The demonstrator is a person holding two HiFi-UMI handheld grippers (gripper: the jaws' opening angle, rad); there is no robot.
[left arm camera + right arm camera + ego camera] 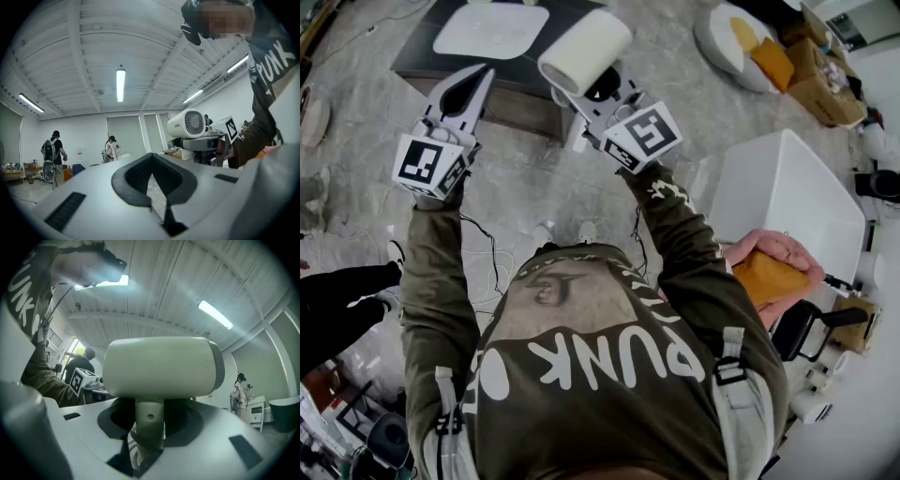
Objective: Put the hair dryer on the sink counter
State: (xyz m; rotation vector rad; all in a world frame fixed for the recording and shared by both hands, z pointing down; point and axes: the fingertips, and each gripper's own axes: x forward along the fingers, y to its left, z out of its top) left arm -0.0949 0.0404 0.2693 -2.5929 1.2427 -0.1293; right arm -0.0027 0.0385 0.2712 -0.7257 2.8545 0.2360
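A cream hair dryer (584,49) is held up in the air by its handle, with my right gripper (598,89) shut on it. In the right gripper view the hair dryer's barrel (159,366) lies crosswise above the jaws and its handle (149,420) runs down between them. My left gripper (473,84) is raised beside it at the left, shut with nothing between its dark pads (140,176). From the left gripper view the hair dryer (187,123) shows its rear grille. The dark sink counter (417,54) with a white basin (490,31) is below, beyond both grippers.
A white box-like unit (783,202) stands at the right, with a pink and orange cushion (769,272) near it. Cardboard boxes (820,75) and a round pouf (727,37) lie at the top right. Two people (51,154) (111,147) stand far off. A dark-clothed leg (342,300) is at the left.
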